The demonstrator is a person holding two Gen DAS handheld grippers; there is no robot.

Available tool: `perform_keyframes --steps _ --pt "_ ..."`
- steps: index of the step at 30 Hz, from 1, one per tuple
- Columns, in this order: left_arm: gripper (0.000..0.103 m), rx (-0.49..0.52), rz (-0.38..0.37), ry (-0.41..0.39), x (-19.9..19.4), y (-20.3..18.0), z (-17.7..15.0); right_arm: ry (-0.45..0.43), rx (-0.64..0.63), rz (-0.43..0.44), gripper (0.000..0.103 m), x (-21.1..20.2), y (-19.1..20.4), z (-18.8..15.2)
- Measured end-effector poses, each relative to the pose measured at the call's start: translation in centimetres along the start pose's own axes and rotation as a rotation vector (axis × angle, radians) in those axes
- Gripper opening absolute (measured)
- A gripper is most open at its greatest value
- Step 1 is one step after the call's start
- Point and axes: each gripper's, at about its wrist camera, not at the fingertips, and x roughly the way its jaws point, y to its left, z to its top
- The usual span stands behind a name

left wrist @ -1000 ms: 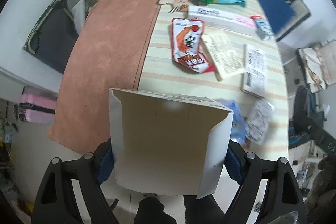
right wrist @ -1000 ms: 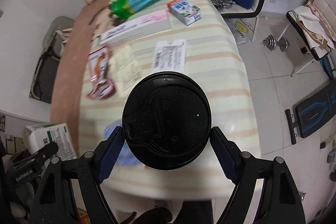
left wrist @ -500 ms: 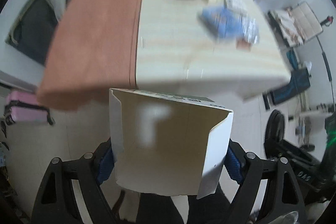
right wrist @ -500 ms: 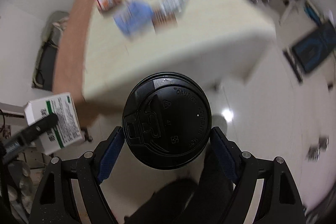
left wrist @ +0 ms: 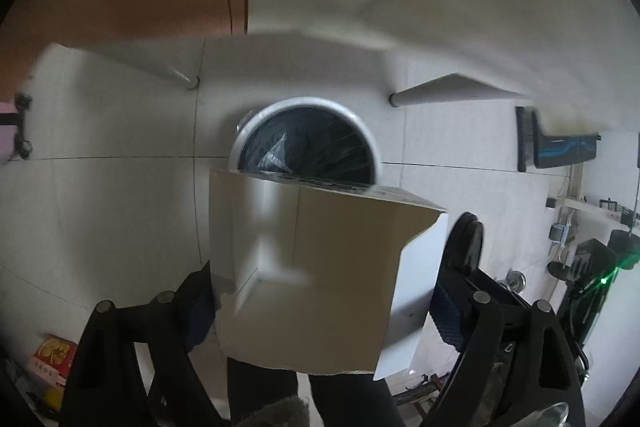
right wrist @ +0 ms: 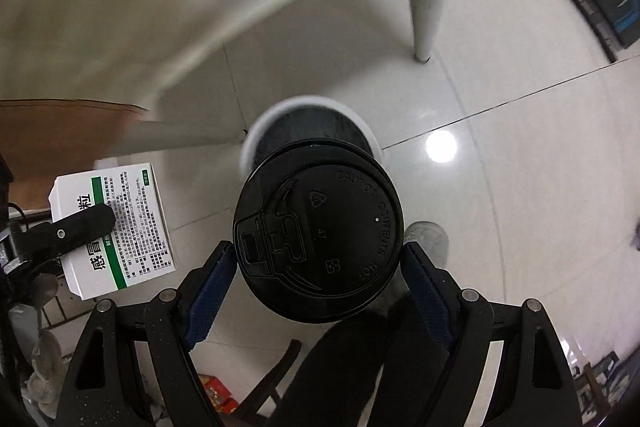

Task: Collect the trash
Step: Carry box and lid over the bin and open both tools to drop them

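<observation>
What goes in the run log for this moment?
left gripper: holds open white cardboard box | right gripper: holds black-lidded cup | both above white-rimmed bin

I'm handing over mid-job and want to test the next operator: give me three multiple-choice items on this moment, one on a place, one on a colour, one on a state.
1. Where is the trash bin?
A. on the table
B. on the floor under the table
C. on a chair

2. What colour is the cup lid?
A. white
B. red
C. black

3. What is the left claw doing?
A. gripping an open white box
B. hanging empty
C. holding a bottle

Key: 1 B, table legs stand either side of it; 2 C, the embossed lid is black; 3 A, the fingers press the box's sides.
</observation>
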Motion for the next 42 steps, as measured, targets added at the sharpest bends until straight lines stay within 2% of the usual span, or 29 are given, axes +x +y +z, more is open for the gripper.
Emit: perform_keyframes --steps 1,2,4,6,8,12,14,17,21,23,32,42 --pt "0.092 -0.004 0.003 -0.003 1.0 0.4 0.2 0.017 -0.007 0.014 0.087 2.1 -0.3 0.3" --pt "0.101 -0.009 0.004 -0.007 2.4 1.0 0.7 0.036 -0.017 0.027 0.088 4.2 -0.6 0.7" --pt "0.103 -0.021 0.006 -0.008 4.0 2.1 0.8 0.064 -0.036 0.032 0.088 7.6 -0.9 1.3" --pt "0.103 -0.031 0.023 -0.023 5.5 2.8 0.8 0.102 -0.051 0.031 0.100 11.3 -1.4 1.5" --pt "0.103 -0.029 0.068 -0.025 6.4 3.5 0.6 0.112 -0.059 0.012 0.103 13.1 -1.8 1.7" --pt "0.103 0.014 0.216 -0.089 6.6 3.9 -0.8 0.075 -0.091 -0.099 0.103 14.3 -2.0 1.4" --pt "0.103 0.020 0.252 -0.090 6.0 4.1 -1.8 0.052 -0.101 -0.163 0.103 13.4 -1.5 1.6" --pt "0.103 0.014 0.266 -0.081 5.3 4.3 -2.8 0.035 -0.116 -0.238 0.103 11.9 -0.5 2.3" --pt "0.103 0.024 0.300 -0.089 2.8 3.7 -4.2 0.007 -0.148 -0.288 0.103 8.7 1.1 1.9" --pt "0.103 0.023 0.294 -0.097 1.3 3.4 -5.0 -0.007 -0.164 -0.311 0.103 6.9 2.0 1.3" --pt "0.103 0.019 0.311 -0.122 -4.2 1.2 -7.8 -0.051 -0.199 -0.317 0.103 -1.6 5.2 -1.6" --pt "0.103 0.048 0.276 -0.168 -14.8 -1.8 -12.3 -0.101 -0.217 -0.276 0.103 -14.5 9.7 -5.5"
